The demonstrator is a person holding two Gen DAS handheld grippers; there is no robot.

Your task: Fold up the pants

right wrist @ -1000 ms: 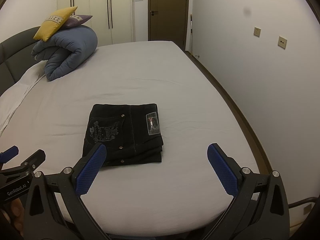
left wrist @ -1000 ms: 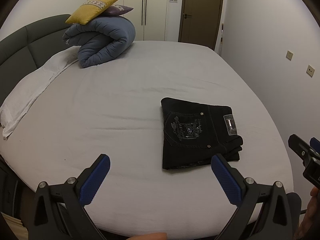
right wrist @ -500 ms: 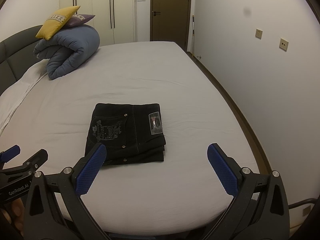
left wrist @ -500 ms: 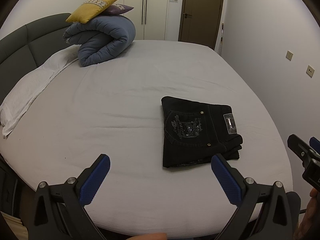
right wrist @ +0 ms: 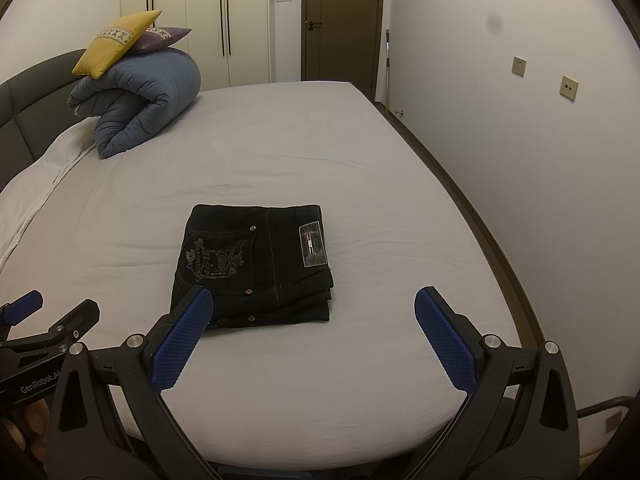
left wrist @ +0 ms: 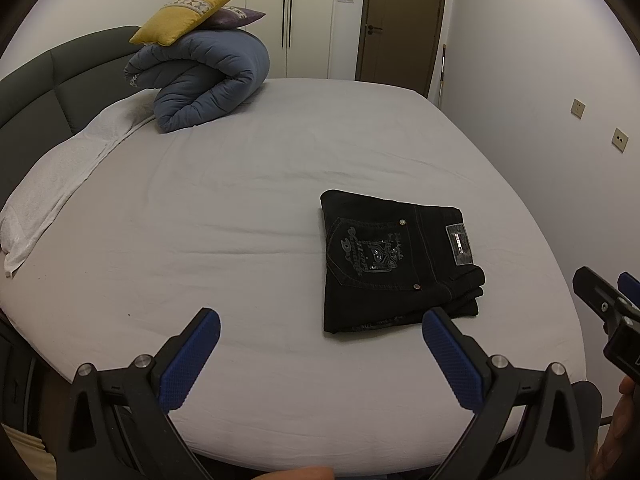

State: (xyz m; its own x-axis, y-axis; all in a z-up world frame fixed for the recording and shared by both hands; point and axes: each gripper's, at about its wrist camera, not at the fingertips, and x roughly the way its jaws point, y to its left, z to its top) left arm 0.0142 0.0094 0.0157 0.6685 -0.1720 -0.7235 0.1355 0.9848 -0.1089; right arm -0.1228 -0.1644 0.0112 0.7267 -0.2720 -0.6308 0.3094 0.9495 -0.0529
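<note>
Black pants (left wrist: pixel 392 260) lie folded into a compact rectangle on the grey bed sheet (left wrist: pixel 224 216), back pocket embroidery and waistband patch facing up. They also show in the right wrist view (right wrist: pixel 256 264). My left gripper (left wrist: pixel 320 324) is open and empty, held back from the bed's near edge, left of the pants. My right gripper (right wrist: pixel 312 304) is open and empty, held back just in front of the pants. Neither touches the pants.
A rolled blue duvet (left wrist: pixel 204 80) with a yellow cushion (left wrist: pixel 188 14) and a purple cushion on top sits at the far left by the dark headboard (left wrist: pixel 36 84). A white towel (left wrist: pixel 60 176) lies along the left. The wall (right wrist: pixel 540 140) runs close along the bed's right side.
Both grippers have drawn back and risen slightly from the pants. The pants have not moved. Both grippers stay open.
</note>
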